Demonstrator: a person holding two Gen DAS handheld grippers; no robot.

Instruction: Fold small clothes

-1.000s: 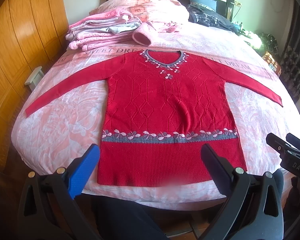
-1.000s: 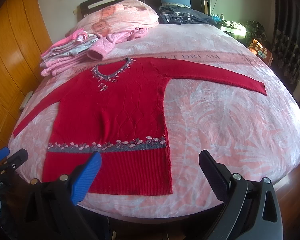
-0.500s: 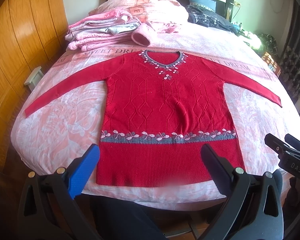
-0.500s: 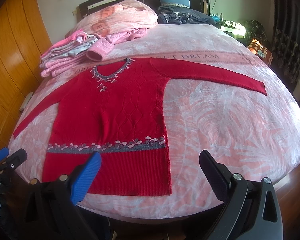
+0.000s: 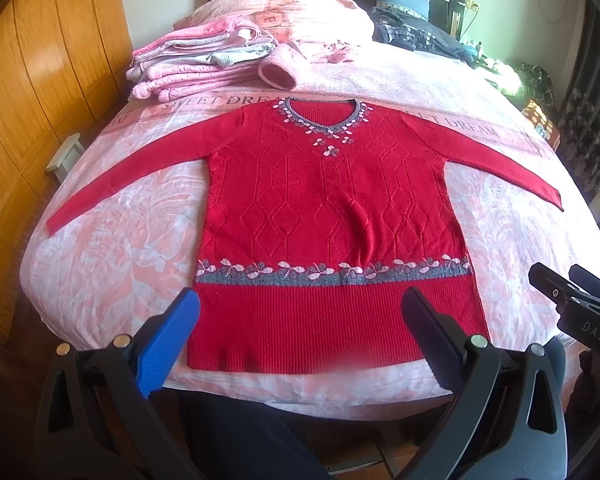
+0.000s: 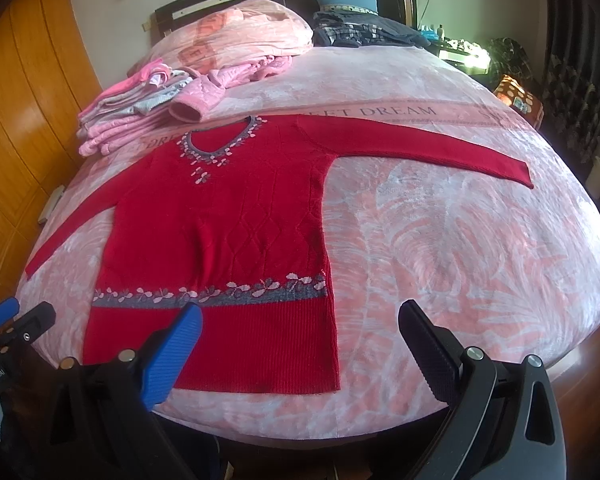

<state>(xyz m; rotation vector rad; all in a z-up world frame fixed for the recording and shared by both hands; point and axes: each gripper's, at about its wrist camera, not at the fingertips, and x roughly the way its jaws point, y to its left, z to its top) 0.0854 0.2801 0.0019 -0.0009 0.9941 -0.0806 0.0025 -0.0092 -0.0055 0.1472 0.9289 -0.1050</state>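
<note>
A red knitted sweater [image 5: 324, 208] [image 6: 228, 232] lies flat and face up on the pink bedspread [image 5: 112, 264] [image 6: 460, 248], both sleeves spread wide, its hem toward me. It has a grey band with pink flowers above the ribbed hem. My left gripper [image 5: 300, 320] hovers open just in front of the hem, nothing between its blue and black fingers. My right gripper [image 6: 300, 336] is open too, over the sweater's right hem corner and bare bedspread. The right gripper's tips [image 5: 556, 284] also show at the edge of the left wrist view.
A stack of folded pink and grey clothes [image 5: 196, 64] [image 6: 140, 108] sits at the far left by a pink pillow [image 6: 244, 36]. Dark clothing [image 6: 364, 32] lies near the headboard. A wooden wardrobe [image 5: 40, 80] runs along the left side of the bed.
Both views have shifted very slightly; the sweater and both open grippers are otherwise as before.
</note>
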